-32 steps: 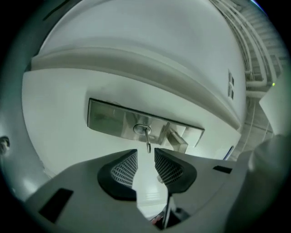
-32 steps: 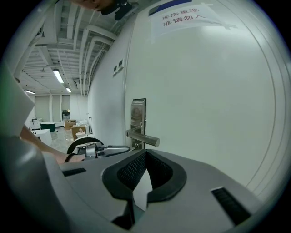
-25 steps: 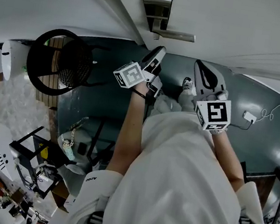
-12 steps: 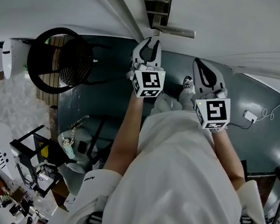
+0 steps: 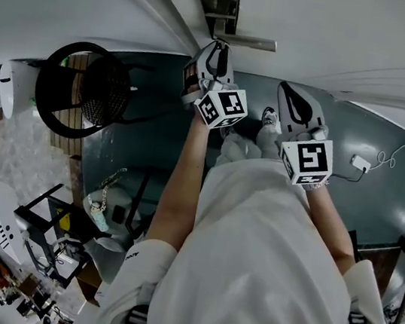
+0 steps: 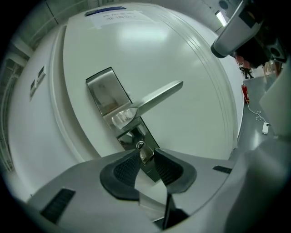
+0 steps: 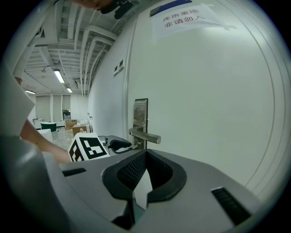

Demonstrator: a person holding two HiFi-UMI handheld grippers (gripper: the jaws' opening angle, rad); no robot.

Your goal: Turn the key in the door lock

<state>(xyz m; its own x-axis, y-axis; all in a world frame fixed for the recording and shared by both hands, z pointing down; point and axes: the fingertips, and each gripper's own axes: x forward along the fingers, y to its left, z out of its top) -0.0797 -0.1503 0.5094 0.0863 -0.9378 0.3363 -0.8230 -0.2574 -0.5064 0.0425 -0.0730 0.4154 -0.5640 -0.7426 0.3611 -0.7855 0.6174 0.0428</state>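
Observation:
The white door carries a steel lock plate with a lever handle that points right. Below the lever a small brass key sticks out of the keyhole. My left gripper is shut on the key's head, one black pad on each side. From the head view, the left gripper reaches up to just under the handle. My right gripper hangs to the right, away from the door, shut on nothing. The right gripper view shows the right gripper and, beyond it, the left gripper at the lock.
A black round mesh chair stands left of the door. On the dark floor to the right lies a white cable with a plug. Cluttered shelves and gear fill the lower left. A paper notice hangs high on the door.
My left gripper has rolled about a quarter turn at the lock and its marker cube has swung from the left to the right. It also crept upward. The right gripper has stayed still.

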